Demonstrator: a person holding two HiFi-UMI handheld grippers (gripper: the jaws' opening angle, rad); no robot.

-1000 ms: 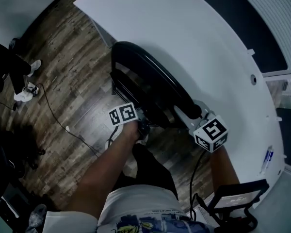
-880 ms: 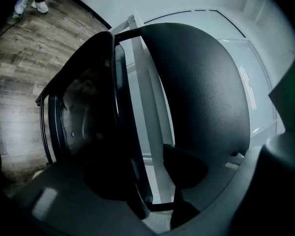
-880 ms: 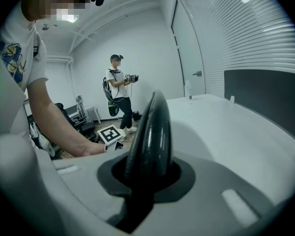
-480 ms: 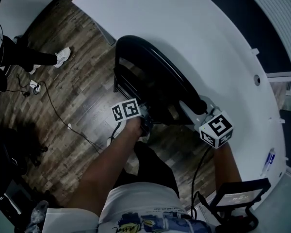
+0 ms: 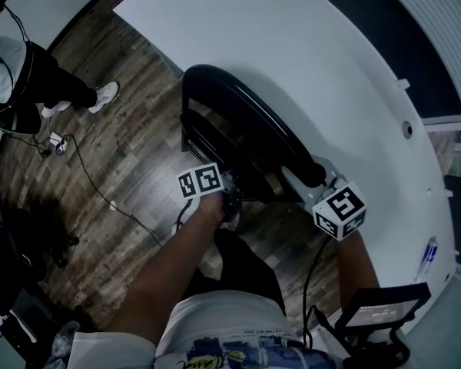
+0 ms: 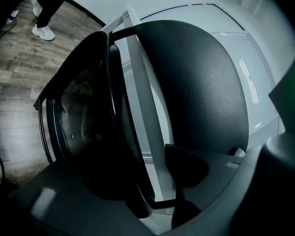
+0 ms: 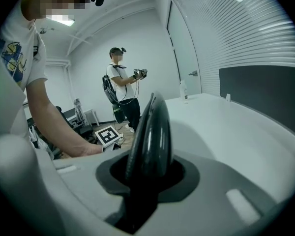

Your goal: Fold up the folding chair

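Folding chair [image 5: 238,121]: black, seen standing on the wooden floor [image 5: 115,152] right against the near edge of the white table [image 5: 307,44], its two panels drawn close together
Left gripper [image 5: 229,194]: held at the chair's near left side, low on the frame; its marker cube [image 5: 199,181] is turned upward
Left jaws: released and just opened wider; in the left gripper view the rim of the glossy panel [image 6: 83,112] is seen between them, with a pale gap between that rim and the right pad
Textured panel [image 6: 196,82]: seen to the right of the glossy one, with a white table leg [image 6: 137,82] showing in the gap between them
Right gripper [image 5: 311,177]: placed at the right end of the chair's curved top edge, beside the table
Right jaws: just opened wider; the thin black panel edge [image 7: 150,136] stands upright in the slot between them, and the pads are not seen pressing on it
Second person [image 7: 122,82]: seen standing well apart at the far left, on the floor
Cable [image 5: 100,194]: laid across the floor to the left of the chair
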